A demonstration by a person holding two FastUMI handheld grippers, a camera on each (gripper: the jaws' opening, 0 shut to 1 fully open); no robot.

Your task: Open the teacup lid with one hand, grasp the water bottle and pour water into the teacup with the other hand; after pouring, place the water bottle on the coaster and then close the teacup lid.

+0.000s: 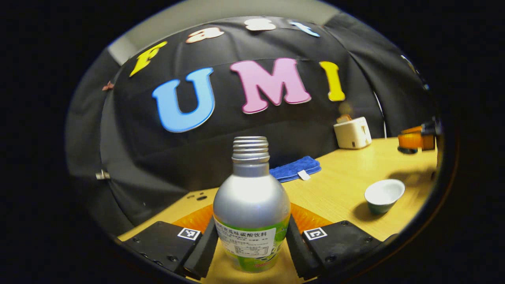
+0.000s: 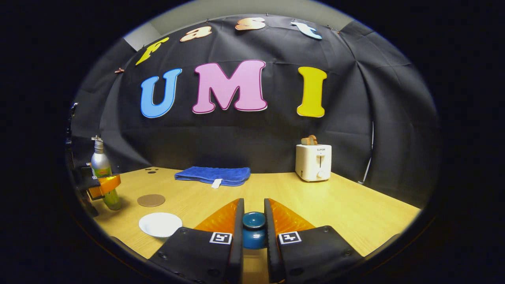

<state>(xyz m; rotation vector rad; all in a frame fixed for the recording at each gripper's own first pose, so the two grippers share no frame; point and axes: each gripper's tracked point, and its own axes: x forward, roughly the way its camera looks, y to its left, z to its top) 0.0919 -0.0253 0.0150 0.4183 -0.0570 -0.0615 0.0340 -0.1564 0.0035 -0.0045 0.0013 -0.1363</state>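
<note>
A silver water bottle point(image 1: 251, 197) with a green label and no cap stands upright between the fingers of my left gripper point(image 1: 251, 240), which is shut on its lower body. In the right gripper view the same bottle point(image 2: 101, 163) is at the far left of the table, held by the left gripper point(image 2: 100, 185). My right gripper point(image 2: 253, 205) is shut on the knob of the blue teacup lid point(image 2: 253, 221), held off the cup. The uncovered teacup point(image 2: 160, 225) point(image 1: 384, 194), white inside, sits on the table. A round brown coaster point(image 2: 151, 200) lies between bottle and cup.
A folded blue towel point(image 2: 213, 174) point(image 1: 296, 168) lies at the back of the wooden table point(image 2: 355, 213). A white toaster point(image 2: 313, 161) point(image 1: 352, 133) stands at the back right. The right gripper point(image 1: 416, 139) hovers at the far right in the left gripper view.
</note>
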